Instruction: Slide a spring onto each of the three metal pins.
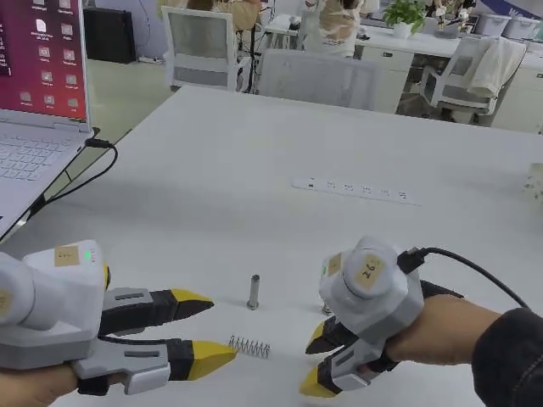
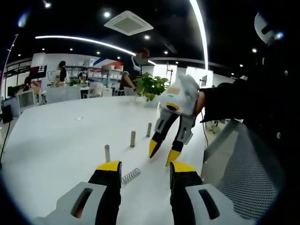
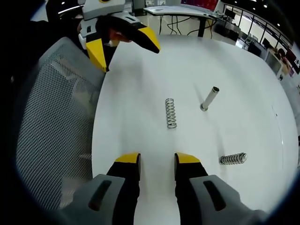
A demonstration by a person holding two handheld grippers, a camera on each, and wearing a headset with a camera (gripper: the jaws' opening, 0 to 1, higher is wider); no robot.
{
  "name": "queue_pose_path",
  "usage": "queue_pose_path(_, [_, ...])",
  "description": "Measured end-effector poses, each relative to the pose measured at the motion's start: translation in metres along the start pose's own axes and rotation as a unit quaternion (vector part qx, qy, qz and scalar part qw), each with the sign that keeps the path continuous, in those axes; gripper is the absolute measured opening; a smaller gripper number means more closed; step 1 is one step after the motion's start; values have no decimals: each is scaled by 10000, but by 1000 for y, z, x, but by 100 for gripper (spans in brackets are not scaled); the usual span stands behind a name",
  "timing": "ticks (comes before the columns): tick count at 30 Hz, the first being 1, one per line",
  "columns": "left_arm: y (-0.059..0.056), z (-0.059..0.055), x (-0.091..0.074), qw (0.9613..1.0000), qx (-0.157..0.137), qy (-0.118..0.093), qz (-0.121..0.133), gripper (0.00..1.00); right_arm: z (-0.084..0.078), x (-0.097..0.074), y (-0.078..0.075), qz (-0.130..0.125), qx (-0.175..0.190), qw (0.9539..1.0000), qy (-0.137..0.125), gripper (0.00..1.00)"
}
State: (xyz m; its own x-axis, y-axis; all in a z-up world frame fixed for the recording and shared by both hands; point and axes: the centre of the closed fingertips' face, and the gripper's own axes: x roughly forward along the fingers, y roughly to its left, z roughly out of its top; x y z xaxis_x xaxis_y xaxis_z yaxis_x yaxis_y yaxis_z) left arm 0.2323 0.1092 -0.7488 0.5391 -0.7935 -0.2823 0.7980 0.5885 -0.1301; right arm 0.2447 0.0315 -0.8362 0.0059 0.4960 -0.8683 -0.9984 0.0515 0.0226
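A bare metal pin (image 1: 254, 291) stands upright on the white table (image 1: 254, 153). A loose spring (image 1: 249, 346) lies flat just in front of it, between the two grippers. My left gripper (image 1: 208, 331) is open and empty, its yellow tips pointing at the spring from the left. My right gripper (image 1: 312, 366) is open too, to the spring's right. In the left gripper view the spring (image 2: 131, 176) lies just ahead of my left gripper (image 2: 146, 168), with the bare pin (image 2: 107, 153), a spring-covered pin (image 2: 132, 138) and a third pin (image 2: 149, 129) beyond. The right gripper view shows the spring (image 3: 171, 112), the bare pin (image 3: 209, 98) and a spring-covered pin (image 3: 233, 159).
An open laptop (image 1: 34, 93) with a black cable sits at the left edge. A white power strip (image 1: 355, 189) lies farther back on the table. Office chairs stand at the far side, and a mesh chair (image 3: 51, 117) is close to the near edge.
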Motion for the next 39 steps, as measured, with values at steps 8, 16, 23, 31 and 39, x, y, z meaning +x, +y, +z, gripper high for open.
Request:
queue_pose_path(8, [-1, -2, -2, 10000, -13, 3, 13, 35, 17, 2, 0, 6, -141, 9999, -94, 27])
queue_pose_path(16, [-1, -3, -4, 10000, -11, 27, 33, 35, 31, 7, -4, 0, -240, 9996, -173, 27])
queue_pose_path(23, [-1, -3, -4, 10000, -8, 41, 31, 35, 36, 18, -10, 7, -207, 9996, -196, 27])
queue_pose_path(31, [1, -5, -5, 10000, -29, 60, 47, 35, 39, 31, -13, 43, -151, 9996, -218, 26])
queue_pose_path(39, [2, -8, -6, 9999, -60, 75, 58, 35, 37, 39, -15, 37, -93, 9997, -208, 24])
